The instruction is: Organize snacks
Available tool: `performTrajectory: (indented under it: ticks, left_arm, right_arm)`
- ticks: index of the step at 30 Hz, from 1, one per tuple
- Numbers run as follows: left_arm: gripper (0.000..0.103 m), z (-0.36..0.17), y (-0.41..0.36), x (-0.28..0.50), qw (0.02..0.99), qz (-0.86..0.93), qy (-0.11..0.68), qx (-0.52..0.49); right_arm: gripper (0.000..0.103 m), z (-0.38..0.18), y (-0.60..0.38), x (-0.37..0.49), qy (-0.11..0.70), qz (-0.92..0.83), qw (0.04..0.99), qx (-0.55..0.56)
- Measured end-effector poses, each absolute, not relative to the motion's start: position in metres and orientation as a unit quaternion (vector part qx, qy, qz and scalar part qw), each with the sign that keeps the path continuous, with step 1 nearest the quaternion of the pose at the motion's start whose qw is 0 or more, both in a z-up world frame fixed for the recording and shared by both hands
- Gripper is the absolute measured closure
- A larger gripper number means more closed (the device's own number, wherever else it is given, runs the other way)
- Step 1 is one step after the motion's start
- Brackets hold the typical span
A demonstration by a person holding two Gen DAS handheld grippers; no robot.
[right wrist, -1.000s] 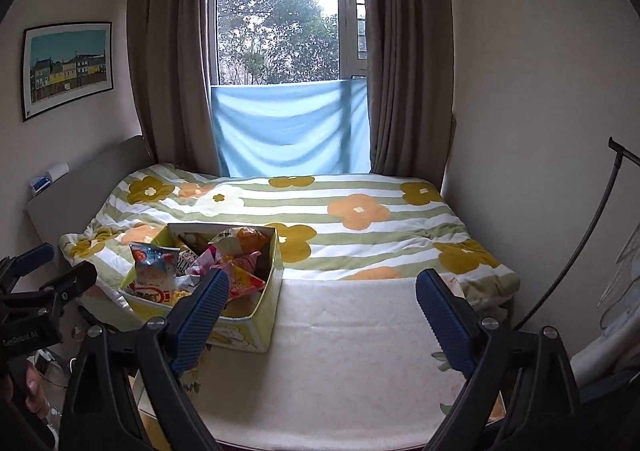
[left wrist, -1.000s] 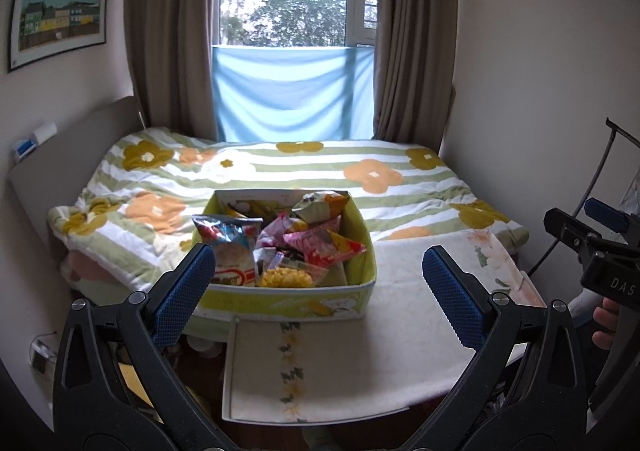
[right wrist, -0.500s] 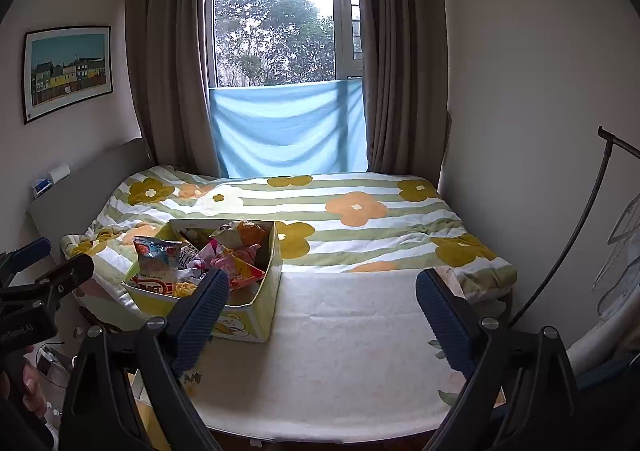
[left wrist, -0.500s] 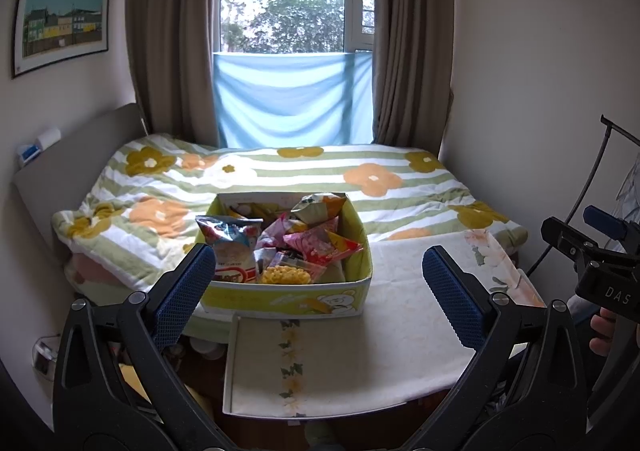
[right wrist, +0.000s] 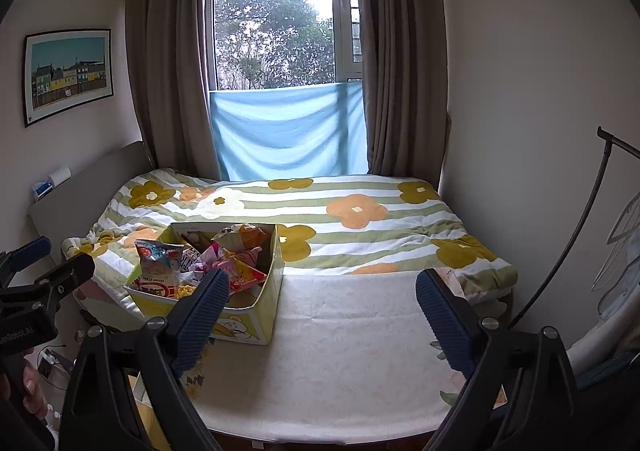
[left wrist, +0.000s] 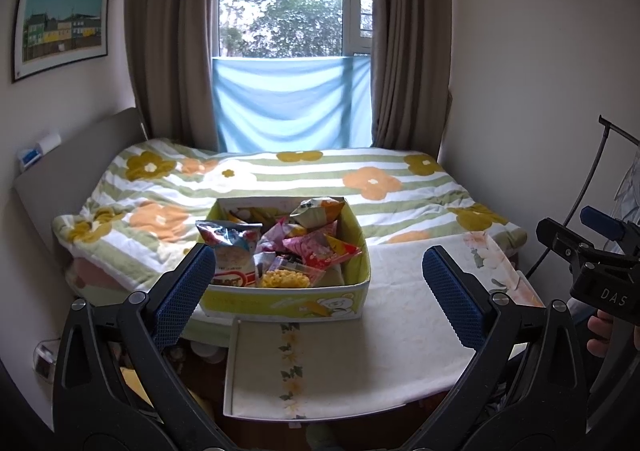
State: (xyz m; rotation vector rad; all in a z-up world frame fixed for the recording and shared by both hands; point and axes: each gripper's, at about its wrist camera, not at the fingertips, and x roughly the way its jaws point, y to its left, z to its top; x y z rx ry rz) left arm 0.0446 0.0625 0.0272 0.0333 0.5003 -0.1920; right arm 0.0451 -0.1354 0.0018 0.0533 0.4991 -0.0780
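A yellow-green box [left wrist: 280,301] full of several snack packets [left wrist: 308,251] stands at the far left of a cloth-covered table [left wrist: 400,331]. It also shows in the right wrist view [right wrist: 248,325]. My left gripper [left wrist: 320,287] is open and empty, held back from the box, in line with it. My right gripper [right wrist: 320,303] is open and empty, over the table to the right of the box. The right gripper also shows at the edge of the left wrist view [left wrist: 592,251], and the left gripper at the edge of the right wrist view [right wrist: 36,283].
A bed with a flowered striped quilt [left wrist: 320,179] lies behind the table, under a curtained window [left wrist: 292,11]. A headboard [left wrist: 72,163] is on the left. A dark stand [right wrist: 580,231] leans by the right wall. Small items sit on the floor at left [left wrist: 44,359].
Both views have tilted slightly; the box and table sit a touch lower and nearer in frame. Both grippers stay open and nothing was taken hold of.
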Motion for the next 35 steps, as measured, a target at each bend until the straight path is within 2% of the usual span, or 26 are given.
performTrajectory:
  ticks: [35]
  left_arm:
    - [0.000,0.026,0.053,0.060,0.970,-0.060,0.231,0.036]
  right_arm:
    - [0.010,-0.003,-0.138,0.063,0.261,-0.044,0.964,0.035]
